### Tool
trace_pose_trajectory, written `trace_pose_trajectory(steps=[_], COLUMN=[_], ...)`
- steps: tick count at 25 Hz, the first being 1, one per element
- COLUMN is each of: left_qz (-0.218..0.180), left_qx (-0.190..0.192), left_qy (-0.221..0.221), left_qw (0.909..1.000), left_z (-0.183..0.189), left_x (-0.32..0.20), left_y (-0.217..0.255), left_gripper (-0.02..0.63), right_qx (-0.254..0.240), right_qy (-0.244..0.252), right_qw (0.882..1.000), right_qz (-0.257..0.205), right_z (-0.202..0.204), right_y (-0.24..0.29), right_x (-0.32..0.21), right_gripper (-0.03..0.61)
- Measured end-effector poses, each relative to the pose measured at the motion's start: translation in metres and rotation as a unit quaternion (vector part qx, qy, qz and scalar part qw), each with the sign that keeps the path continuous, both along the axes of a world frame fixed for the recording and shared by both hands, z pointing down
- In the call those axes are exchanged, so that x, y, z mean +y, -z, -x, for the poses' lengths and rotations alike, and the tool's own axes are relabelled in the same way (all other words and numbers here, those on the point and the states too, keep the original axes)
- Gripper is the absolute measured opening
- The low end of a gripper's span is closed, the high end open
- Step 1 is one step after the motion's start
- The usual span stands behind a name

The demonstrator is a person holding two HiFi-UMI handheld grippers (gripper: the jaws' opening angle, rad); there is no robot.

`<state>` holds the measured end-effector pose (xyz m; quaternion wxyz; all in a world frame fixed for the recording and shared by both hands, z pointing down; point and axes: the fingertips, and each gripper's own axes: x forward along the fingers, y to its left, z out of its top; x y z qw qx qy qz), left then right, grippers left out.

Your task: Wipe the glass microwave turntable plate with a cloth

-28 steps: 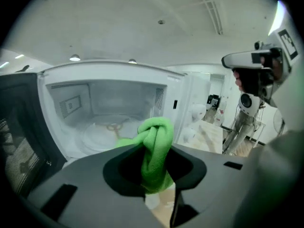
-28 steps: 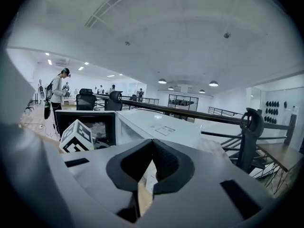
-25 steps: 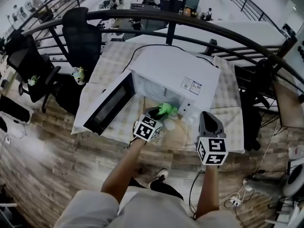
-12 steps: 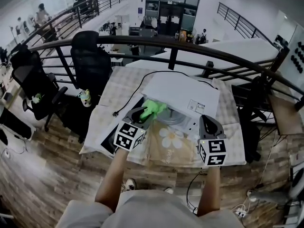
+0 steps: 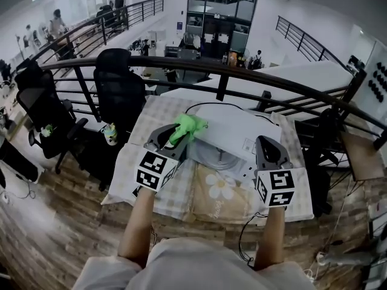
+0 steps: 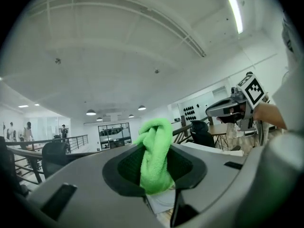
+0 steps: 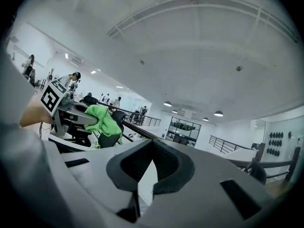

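Nearest to the person, both arms reach forward over the table edge. The left gripper has its fingers clenched on a bunched green cloth, which stands up out of the pads. The right gripper has its fingers pressed together at the tips with nothing between them. Both gripper views look toward the ceiling and the hall, so both tools are held high and point away from the work.

The coming move turns on this: the glass turntable plate seems to be the grey round shape in the open front of the microwave, between the two grippers and lower than both. It lies flat and, being round, has no long axis. From the cloth it is down and a little to the right. I judge that the left gripper must tip forward and descend to bring the cloth onto the glass, and that the right one is free to steady the plate.

In front of the microwave lies a beige mat with a flower print, on a table covered in checked fabric. Behind it runs a dark curved railing, with a black office chair at the left and an open hall beyond.
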<state>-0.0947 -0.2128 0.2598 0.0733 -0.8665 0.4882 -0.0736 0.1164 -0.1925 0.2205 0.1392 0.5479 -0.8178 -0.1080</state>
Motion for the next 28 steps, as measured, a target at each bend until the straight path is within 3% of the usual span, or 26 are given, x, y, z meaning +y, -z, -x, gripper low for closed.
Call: trace_pose_trajectory(steps=[10, 28], left_qz=[-0.033, -0.013], left_qx=[-0.020, -0.031], left_qy=[-0.008, -0.017], left_qw=[0.9992, 0.9993], left_z=[-0.016, -0.023], left_x=[0.010, 0.014], left_y=[0.026, 0.014], left_gripper=[0.135, 0.138], right_qx=[-0.001, 0.018], right_qy=[0.015, 0.003], right_qw=[1.000, 1.000], right_qz=[-0.012, 0.009], right_z=[0.008, 0.006], right_y=[0.018, -0.004], right_x=[0.011, 0.006], right_gripper=[0.012, 0.012])
